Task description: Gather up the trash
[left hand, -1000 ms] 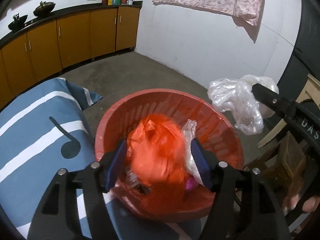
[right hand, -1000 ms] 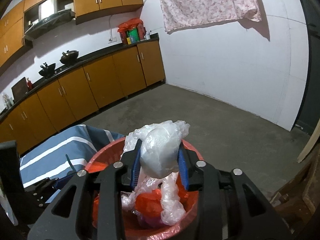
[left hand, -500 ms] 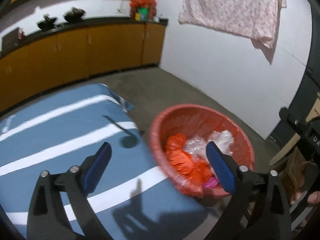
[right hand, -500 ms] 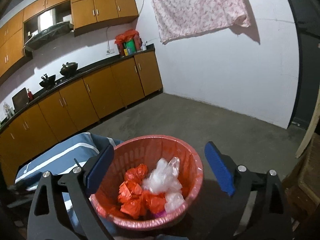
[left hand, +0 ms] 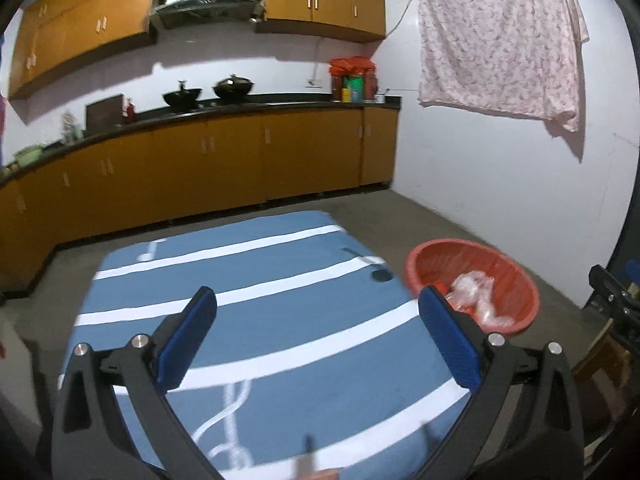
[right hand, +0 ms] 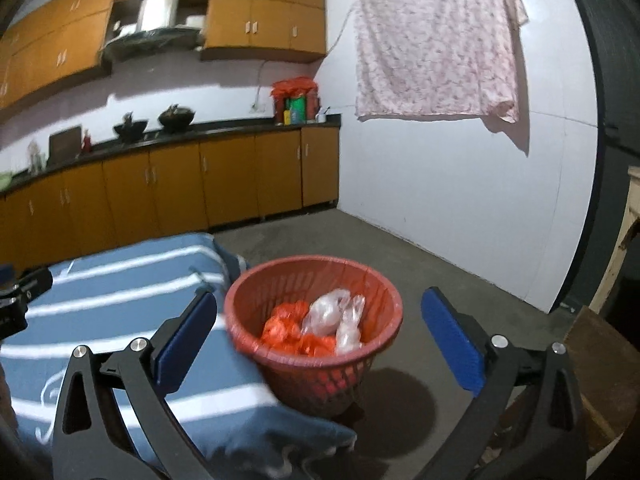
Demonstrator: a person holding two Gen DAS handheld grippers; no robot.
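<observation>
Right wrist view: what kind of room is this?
Most likely a home kitchen: orange-brown wooden base cabinets under a black countertop, dark woks on it, and a metal range hood above.

You see a blue striped cloth [left hand: 260, 320] over the table, orange cabinets [left hand: 224, 168] along the wall, and a pink floral sheet [right hand: 432, 44] hanging.

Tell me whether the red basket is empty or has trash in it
It has trash in it: the red basket stands upright on the floor holding orange bags and clear plastic bags, well below its rim.

One basket [right hand: 316, 344], two woks [left hand: 188, 97]
</observation>
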